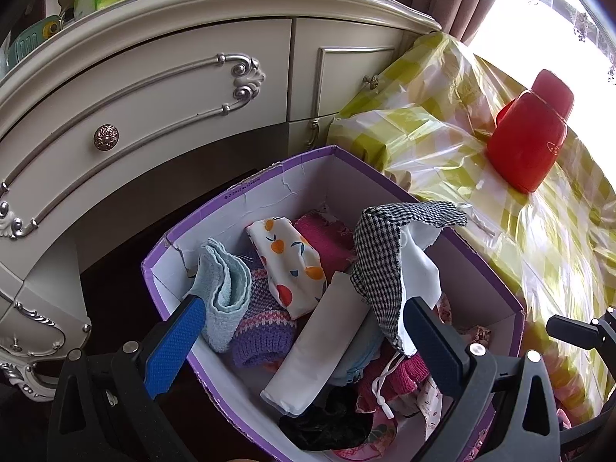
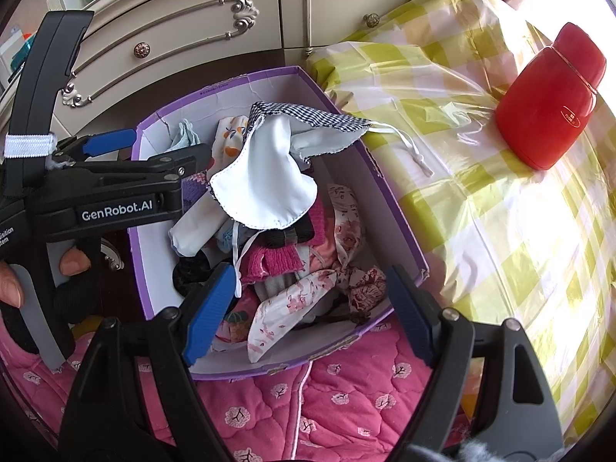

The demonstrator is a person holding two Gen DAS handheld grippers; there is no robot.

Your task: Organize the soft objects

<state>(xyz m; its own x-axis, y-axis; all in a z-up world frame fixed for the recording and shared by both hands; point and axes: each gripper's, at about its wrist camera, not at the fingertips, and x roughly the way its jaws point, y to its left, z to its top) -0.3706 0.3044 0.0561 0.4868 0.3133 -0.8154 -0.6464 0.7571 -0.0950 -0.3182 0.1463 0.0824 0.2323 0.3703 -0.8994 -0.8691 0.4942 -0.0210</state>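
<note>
A purple box (image 1: 238, 188) (image 2: 396, 208) with white inner walls holds several soft items: a light blue cloth (image 1: 227, 285), an orange-print pouch (image 1: 292, 265), a knitted purple piece (image 1: 258, 331), pink knitwear (image 2: 273, 261) and floral fabric (image 2: 292, 304). A black-and-white checked drawstring bag with white lining (image 1: 385, 254) (image 2: 269, 169) drapes over the box's right rim, its cord on the tablecloth. My left gripper (image 1: 304, 342) is open above the box, empty. My right gripper (image 2: 312, 312) is open above the box's near end, empty.
A cream dresser with silver trim (image 1: 154, 88) stands behind the box. To the right a table with a yellow checked cover (image 2: 481, 192) carries a red container (image 2: 546, 104). The box rests on a pink quilted cushion (image 2: 327, 404).
</note>
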